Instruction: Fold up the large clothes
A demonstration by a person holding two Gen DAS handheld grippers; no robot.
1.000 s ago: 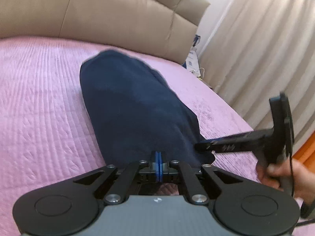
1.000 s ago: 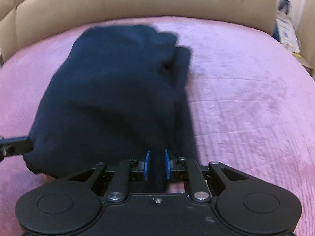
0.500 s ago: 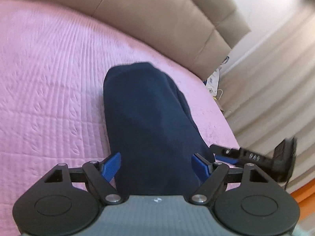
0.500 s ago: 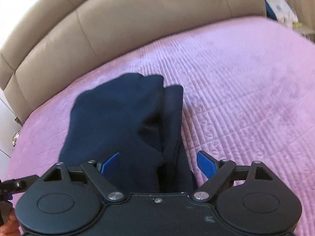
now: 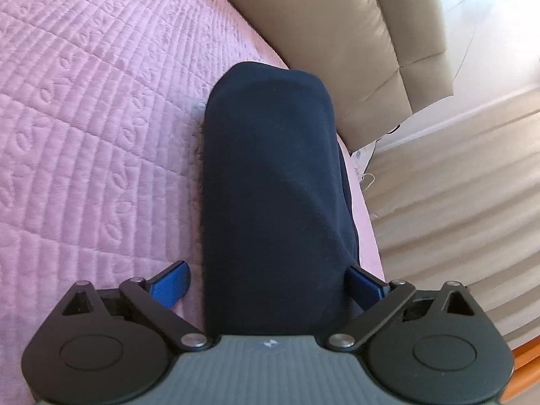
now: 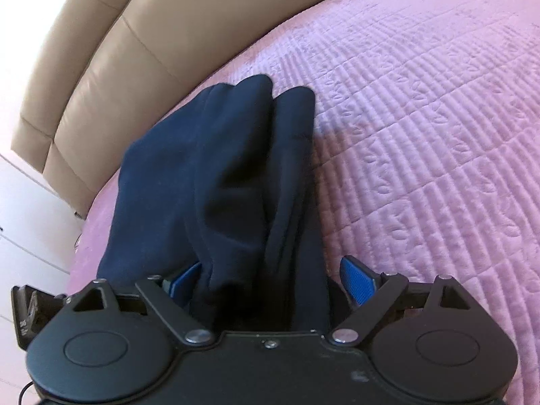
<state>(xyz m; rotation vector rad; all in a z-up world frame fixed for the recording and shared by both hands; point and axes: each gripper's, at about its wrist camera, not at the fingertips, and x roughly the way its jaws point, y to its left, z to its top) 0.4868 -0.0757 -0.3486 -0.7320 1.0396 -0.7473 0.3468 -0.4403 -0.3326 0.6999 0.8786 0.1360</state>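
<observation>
While splayed, left tool [image 5: 270,287] straddles garment [image 5: 273,185].

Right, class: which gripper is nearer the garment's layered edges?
Right. The right gripper sits open astride the garment's layered edges; the left gripper sits open astride its smooth, rounded side.

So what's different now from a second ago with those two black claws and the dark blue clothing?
Both let go. A second ago the left gripper and the right gripper were pinched shut on the near edge of the folded navy-blue garment; now both have their blue pads spread wide, and they have lifted up. The garment stayed folded on the pink quilted bedspread, below the beige padded headboard.
</observation>
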